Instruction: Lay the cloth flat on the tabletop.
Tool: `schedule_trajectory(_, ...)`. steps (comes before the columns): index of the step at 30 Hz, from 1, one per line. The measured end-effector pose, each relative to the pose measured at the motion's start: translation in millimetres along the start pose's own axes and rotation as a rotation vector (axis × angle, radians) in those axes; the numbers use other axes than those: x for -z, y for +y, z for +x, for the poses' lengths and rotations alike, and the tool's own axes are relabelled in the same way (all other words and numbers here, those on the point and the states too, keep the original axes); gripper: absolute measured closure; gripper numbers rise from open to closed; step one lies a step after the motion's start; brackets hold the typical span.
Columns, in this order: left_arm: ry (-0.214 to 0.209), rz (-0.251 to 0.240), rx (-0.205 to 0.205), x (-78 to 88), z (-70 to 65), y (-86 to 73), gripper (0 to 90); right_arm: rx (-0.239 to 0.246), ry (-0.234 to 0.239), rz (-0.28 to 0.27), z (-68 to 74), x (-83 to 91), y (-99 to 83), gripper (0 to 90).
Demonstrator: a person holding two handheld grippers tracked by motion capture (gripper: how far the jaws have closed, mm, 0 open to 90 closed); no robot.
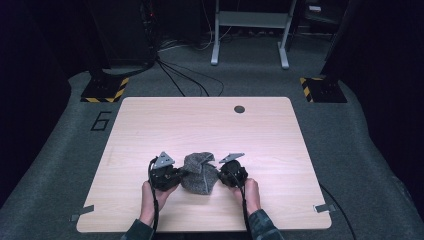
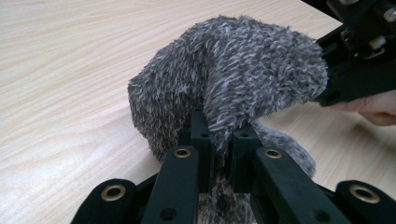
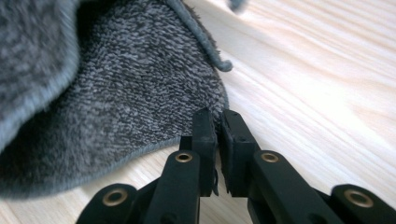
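Note:
A grey fluffy cloth [image 1: 199, 172] lies bunched near the front middle of the wooden table [image 1: 200, 125]. My left gripper [image 1: 182, 175] sits at its left side, the right gripper [image 1: 220, 175] at its right side, each held by a hand. In the left gripper view my left gripper [image 2: 219, 130] is shut on a raised fold of the cloth [image 2: 233, 74], and the right gripper [image 2: 359, 60] shows at the far side of the cloth. In the right gripper view my right gripper [image 3: 218, 123] pinches the hemmed edge of the cloth [image 3: 116, 93], low over the tabletop.
A round cable hole [image 1: 239, 109] sits near the table's far edge. Tape strips mark the front corners [image 1: 81, 214] [image 1: 322, 208]. Beyond the table are floor cables, two hazard-striped stand bases [image 1: 105, 90] [image 1: 320, 87] and a white frame [image 1: 250, 30].

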State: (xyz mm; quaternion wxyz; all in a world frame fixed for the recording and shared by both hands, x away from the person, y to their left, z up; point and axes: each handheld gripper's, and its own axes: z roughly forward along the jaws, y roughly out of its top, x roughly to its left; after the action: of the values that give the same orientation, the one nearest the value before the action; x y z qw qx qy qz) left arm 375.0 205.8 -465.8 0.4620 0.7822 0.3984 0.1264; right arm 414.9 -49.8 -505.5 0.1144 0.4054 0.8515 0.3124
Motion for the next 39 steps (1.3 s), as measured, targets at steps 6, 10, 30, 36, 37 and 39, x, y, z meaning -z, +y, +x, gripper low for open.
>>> schedule_trajectory(6,0.009,-0.006,0.007,9.1,10.1,-4.4,83.1,-0.029,-0.057,-0.044,-9.6,24.8,-4.6,86.9)
schedule_trajectory(10,0.014,0.004,0.037,13.7,15.4,-13.8,82.0,-0.024,-0.071,-0.064,-16.8,42.3,-13.7,87.0)
schedule_trajectory(30,0.089,0.037,0.046,65.2,27.8,-8.8,27.4,-0.015,0.033,-0.073,-25.6,64.1,-3.0,54.1)
schedule_trajectory(36,0.138,0.094,0.013,41.6,31.2,0.9,26.6,-0.006,0.036,-0.046,-19.3,36.1,27.2,46.1)
schedule_trajectory(37,0.133,0.119,0.011,37.6,32.3,0.0,26.8,0.003,0.031,-0.049,-17.3,30.6,31.4,46.0)
schedule_trajectory(39,0.133,0.128,0.01,29.2,32.3,-5.1,28.5,0.017,0.03,-0.048,-12.0,21.0,38.5,47.4)
